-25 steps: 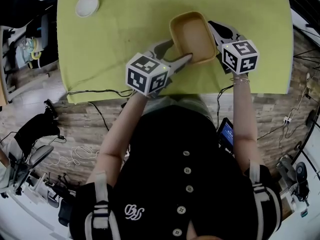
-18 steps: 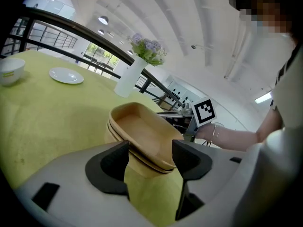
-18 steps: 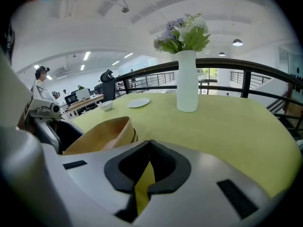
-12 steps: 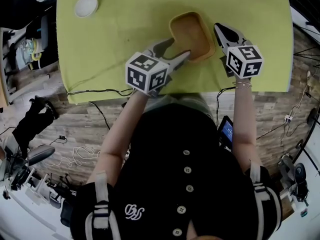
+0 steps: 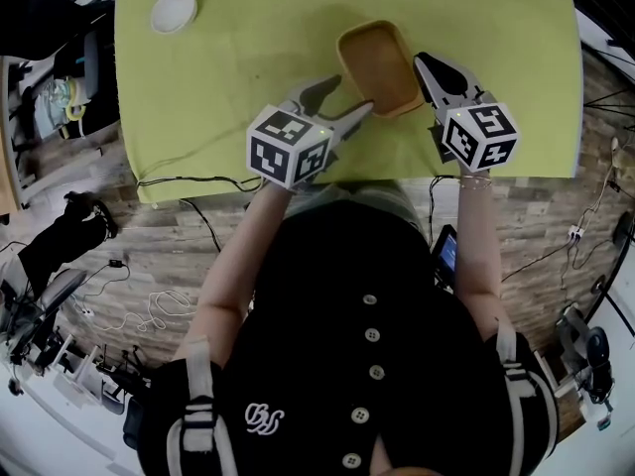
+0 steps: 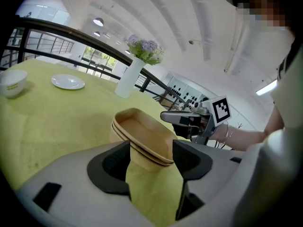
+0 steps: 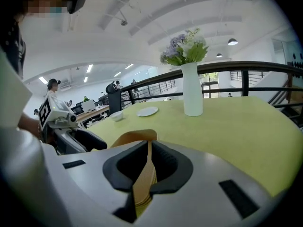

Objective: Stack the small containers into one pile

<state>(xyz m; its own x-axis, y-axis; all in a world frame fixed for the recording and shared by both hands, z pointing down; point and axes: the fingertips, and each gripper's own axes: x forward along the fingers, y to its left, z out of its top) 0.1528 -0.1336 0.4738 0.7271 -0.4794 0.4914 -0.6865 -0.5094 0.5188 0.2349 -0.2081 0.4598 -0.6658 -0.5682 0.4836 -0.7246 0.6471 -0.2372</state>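
- On the green cloth-covered counter [image 5: 248, 58], smooth tan rounded-rectangular containers [image 5: 382, 62] sit nested.
- Left gripper [image 5: 352, 94]: jaws wide apart around one corner.
- Right gripper [image 5: 424, 62]: jaws just opening, narrow gap, gripping nothing.

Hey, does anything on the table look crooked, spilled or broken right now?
Nothing stands out. The tan containers sit nested with rims parallel, the vase stands upright, and the green cloth shows no spill.
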